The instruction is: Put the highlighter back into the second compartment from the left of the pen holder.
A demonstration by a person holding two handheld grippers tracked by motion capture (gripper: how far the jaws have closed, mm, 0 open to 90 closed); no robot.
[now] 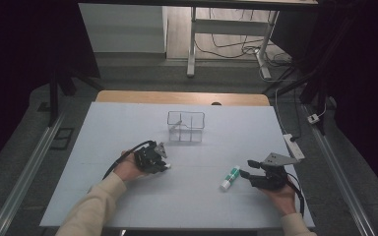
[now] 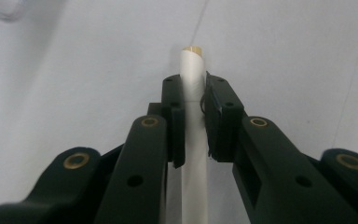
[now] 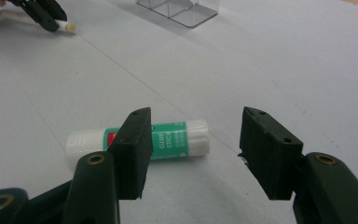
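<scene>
1. The left gripper [image 1: 163, 163] is held low over the table, jaws pointing right in the high view; a cream sleeve covers the forearm.
2. A thin white paper-wrapped stick with a tan tip [image 2: 192, 116] is clamped between the narrowed jaws of the left gripper, its tip protruding past them.
3. The right gripper [image 3: 193, 149] is held low near the table's right edge, jaws standing wide with nothing between them.
4. A white glue stick with a green label [image 3: 140, 140] is seen lying on its side on the table just beyond the right jaws, untouched.
5. A clear plastic divided box [image 1: 186, 126] stands farther back, near mid-table.
6. The pale grey table [image 1: 216, 206] is surrounded by a dim room; desk legs and cables are seen on the floor behind.
</scene>
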